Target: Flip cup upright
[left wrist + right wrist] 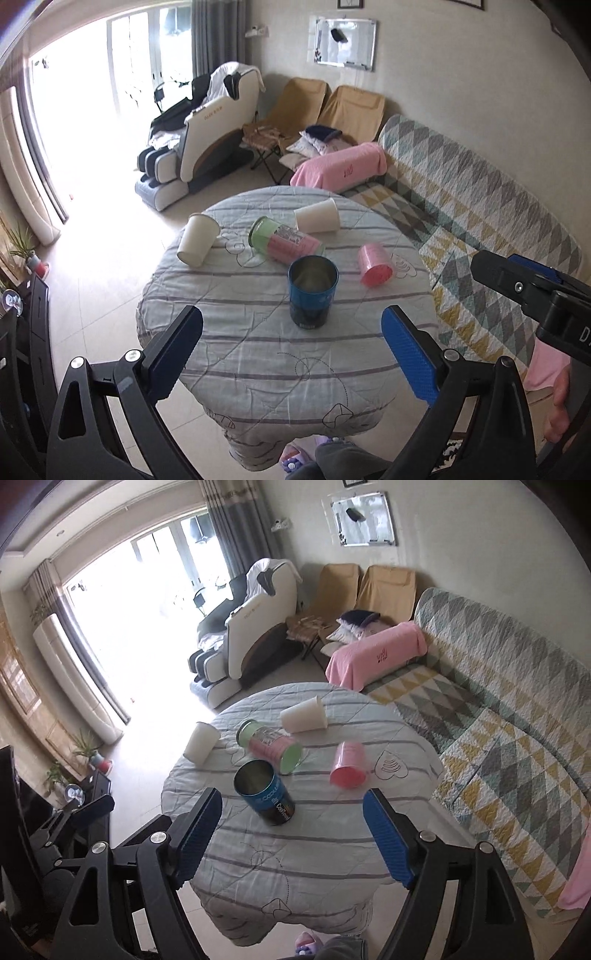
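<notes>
The blue can (313, 291) has a dull bare-metal inside and a glossy printed wall. Around it, the surface (258, 354) wears quilted matt cloth, and the pink cup (375, 264) looks like ribbed plastic. Each tool's pads (386, 843) are rough textured blue.

Round table under striped quilted cloth (280, 373), blue tin (313, 291) upright, four cups lying toppled

Window (85, 122) daylight blown out; fisheye edges warped, dark corners.
</notes>
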`<state>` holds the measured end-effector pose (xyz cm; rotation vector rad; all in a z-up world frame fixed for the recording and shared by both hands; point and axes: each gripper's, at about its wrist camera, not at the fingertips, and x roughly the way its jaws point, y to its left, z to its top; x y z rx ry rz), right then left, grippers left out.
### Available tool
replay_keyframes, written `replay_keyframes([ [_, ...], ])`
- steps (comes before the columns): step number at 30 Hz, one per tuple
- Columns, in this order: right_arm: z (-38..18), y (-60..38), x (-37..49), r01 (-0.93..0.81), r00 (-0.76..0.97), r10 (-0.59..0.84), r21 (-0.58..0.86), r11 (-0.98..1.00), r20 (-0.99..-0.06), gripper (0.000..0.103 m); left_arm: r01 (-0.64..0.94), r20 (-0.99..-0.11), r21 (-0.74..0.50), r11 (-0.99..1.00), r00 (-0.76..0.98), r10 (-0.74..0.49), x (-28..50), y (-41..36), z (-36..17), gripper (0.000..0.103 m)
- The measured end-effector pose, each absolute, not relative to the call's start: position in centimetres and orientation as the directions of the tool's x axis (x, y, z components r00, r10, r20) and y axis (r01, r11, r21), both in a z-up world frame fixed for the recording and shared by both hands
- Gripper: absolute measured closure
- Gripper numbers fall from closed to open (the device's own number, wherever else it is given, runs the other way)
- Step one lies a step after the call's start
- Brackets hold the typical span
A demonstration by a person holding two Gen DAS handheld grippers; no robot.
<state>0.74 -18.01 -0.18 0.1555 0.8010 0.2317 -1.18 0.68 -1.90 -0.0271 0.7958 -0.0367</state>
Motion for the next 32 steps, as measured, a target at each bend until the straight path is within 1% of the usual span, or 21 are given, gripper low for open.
replay_keyframes([
  [5, -0.49, -18.34, 0.03, -0.145, 0.69, 0.268, 0.234, 0.961, -0.673, 0.023, -0.01, -0.652, -0.016, 1.0, 0.758, -0.003, -2.11, 0.67, -1.01, 0.004],
  [8, -0.71, -18.37, -0.06, -0.15, 0.693, 0.271, 0.234, 0.961, -0.668, 0.023, -0.011, -0.641, -0.01, 1.0, 0.768, 0.002, -2.1, 0.53, -0.83, 0.004],
  [28, -1.1, -18.43, -0.27, -0.159, 0.69, 0.274, 0.229, 0.96, -0.669, 0.023, -0.004, -0.633, 0.003, 1.0, 0.774, 0.005, -2.25, -0.25, -1.0, 0.004],
  [32, -1.1, -18.41, -0.3, -0.159, 0.691, 0.274, 0.229, 0.96, -0.669, 0.023, -0.005, -0.618, 0.002, 1.0, 0.786, 0.005, -2.17, -0.24, -0.77, 0.004],
])
